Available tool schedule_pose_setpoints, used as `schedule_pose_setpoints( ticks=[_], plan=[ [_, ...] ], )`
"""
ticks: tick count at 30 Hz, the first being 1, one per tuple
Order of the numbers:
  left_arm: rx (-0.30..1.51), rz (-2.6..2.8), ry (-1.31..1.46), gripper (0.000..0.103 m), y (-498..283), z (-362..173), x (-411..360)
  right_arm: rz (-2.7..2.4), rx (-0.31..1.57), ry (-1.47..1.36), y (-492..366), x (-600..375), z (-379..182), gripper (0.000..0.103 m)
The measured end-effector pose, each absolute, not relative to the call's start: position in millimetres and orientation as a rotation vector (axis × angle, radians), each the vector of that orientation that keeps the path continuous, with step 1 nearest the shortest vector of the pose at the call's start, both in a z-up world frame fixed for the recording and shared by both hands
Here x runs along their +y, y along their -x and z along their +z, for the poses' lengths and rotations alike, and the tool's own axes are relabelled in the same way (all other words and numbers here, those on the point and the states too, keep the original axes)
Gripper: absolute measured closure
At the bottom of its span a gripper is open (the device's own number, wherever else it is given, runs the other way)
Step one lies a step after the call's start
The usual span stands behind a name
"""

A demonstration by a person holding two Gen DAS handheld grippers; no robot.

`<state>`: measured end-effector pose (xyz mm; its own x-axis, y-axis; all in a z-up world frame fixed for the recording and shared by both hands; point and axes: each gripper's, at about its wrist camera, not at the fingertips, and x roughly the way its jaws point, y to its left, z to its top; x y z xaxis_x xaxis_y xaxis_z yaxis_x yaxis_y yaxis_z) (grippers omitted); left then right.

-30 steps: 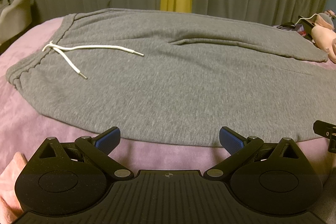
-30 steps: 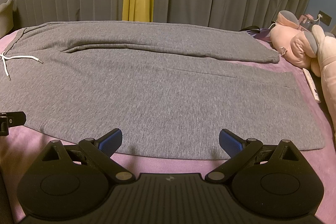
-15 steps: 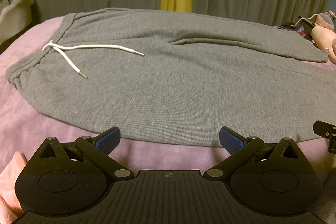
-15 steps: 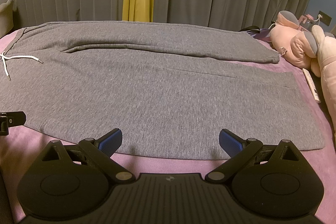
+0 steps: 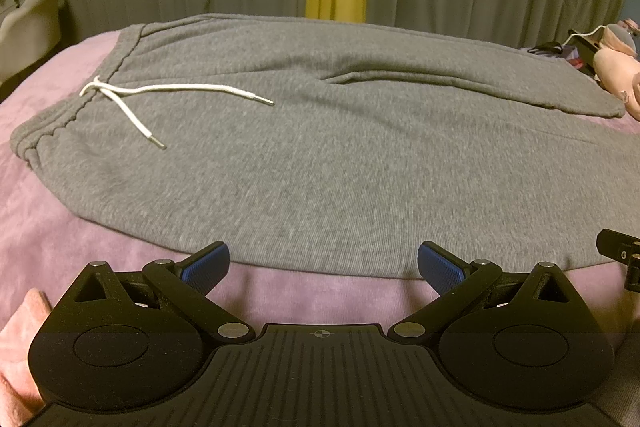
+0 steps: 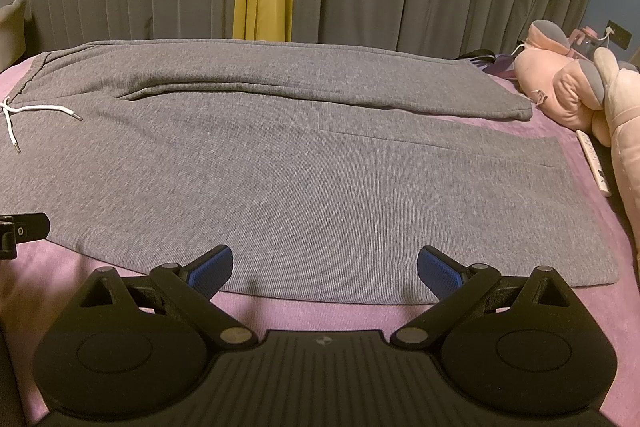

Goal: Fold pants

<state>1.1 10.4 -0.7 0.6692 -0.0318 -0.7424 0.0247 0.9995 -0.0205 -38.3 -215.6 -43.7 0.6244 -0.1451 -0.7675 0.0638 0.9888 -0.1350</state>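
Grey pants (image 5: 340,163) spread flat across the pink bed (image 5: 48,227), white drawstring (image 5: 132,99) lying on them near the waistband, left gripper (image 5: 323,263) and right gripper (image 6: 325,263) at their near edge, jaws wide apart, pink plush toy (image 6: 568,87) beyond the leg cuffs

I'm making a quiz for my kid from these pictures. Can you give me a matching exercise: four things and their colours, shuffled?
Things:
1. pants
2. drawstring
3. bed cover
4. plush toy

Colours:
a. white
b. pink
c. grey
d. purple

Pairs: 1-c, 2-a, 3-d, 4-b
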Motion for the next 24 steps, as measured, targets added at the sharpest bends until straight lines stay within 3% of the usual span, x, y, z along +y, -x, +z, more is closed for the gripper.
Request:
schedule_pose_setpoints(
  ticks=[24],
  plan=[
    [0.855, -0.032, 0.008, 0.0, -3.5, -4.2, 8.9, -0.115, 0.887, 0.098, 37.9, -212.1, -46.0, 0.004]
  ],
)
